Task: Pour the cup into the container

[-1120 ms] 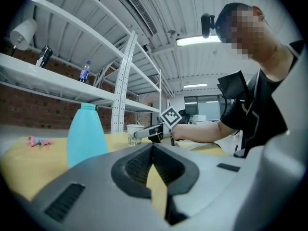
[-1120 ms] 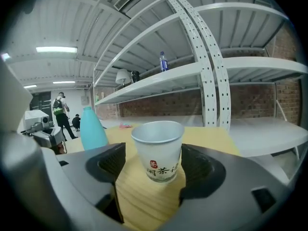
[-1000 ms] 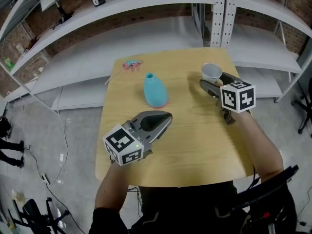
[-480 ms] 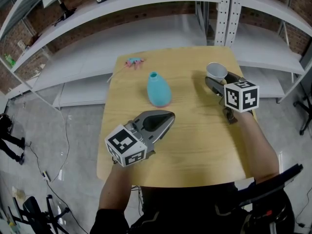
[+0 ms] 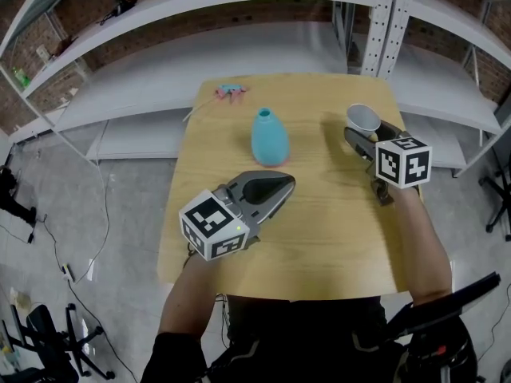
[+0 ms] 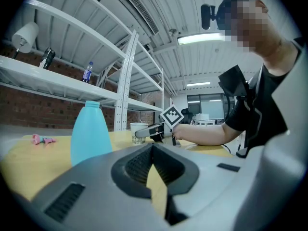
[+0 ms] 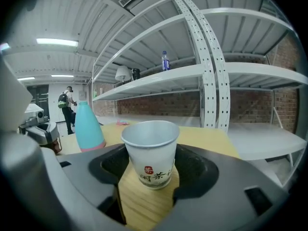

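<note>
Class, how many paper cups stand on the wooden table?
1: the white paper cup, near the wooden table's far right edge, right of the turquoise plastic bottle. None seems hidden.

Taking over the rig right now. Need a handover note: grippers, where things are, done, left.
Left gripper: fingers shut, empty, just short of the blue bottle.
Right gripper: fingers closing around the paper cup, not pressing it yet.
Cup stands upright on the wooden table, right of the bottle and apart from it. The bottle is upright, mid-table.
Done: cup approached.
Left: grip, lift, pour into the bottle.
</note>
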Motion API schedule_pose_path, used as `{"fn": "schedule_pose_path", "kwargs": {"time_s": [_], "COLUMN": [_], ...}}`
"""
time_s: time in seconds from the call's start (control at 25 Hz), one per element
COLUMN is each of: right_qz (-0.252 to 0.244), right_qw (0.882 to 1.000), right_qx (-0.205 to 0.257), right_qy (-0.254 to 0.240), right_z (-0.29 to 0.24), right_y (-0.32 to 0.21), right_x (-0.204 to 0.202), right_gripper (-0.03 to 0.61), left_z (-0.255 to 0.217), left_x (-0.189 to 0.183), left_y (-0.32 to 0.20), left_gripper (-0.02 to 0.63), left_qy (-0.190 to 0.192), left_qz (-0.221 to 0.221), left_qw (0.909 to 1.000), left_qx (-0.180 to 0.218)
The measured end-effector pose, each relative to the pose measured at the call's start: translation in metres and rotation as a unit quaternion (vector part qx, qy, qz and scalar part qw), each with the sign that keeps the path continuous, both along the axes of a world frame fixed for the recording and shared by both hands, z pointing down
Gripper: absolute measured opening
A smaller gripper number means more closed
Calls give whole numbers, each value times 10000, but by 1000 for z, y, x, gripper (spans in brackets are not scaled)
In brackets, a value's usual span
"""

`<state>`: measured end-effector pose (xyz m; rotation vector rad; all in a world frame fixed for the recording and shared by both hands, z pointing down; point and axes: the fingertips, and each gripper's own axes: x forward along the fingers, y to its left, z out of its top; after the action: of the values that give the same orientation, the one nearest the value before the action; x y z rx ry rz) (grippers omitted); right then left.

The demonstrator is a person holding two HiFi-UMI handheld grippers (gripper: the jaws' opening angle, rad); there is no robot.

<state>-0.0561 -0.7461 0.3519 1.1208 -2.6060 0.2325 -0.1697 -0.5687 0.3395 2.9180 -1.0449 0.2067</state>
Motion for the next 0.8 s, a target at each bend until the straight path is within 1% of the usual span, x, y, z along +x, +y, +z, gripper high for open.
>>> {"fn": "schedule_pose_path", "kwargs": {"time_s": [0.12, 0.28, 0.4, 0.6, 0.8], "right_qz": [-208, -551, -796, -931, -1113], "right_qw": [9997, 9974, 9936, 9809, 9676], "right_qx": [97, 380, 580, 1132, 1431], "right_qy": [74, 267, 553, 1276, 1756], "right_z": [-12, -37, -49, -70, -87], "right_y": [8, 25, 38, 46, 52], "right_x": [-11, -35, -53, -67, -84], "right_gripper": [302, 302, 302, 302, 302], "left_z": [-1, -1, -1, -1, 0], "left_x": [-2, -3, -3, -1, -2], "left_y": [-2, -3, -3, -3, -3], "left_gripper": [2, 2, 2, 2, 2], "left_qy": [10, 26, 31, 27, 24], "left_qz": [-45, -67, -76, -72, -95], "left_qw": [10000, 10000, 10000, 10000, 9999], "left_qx": [-21, -48, -43, -56, -48]}}
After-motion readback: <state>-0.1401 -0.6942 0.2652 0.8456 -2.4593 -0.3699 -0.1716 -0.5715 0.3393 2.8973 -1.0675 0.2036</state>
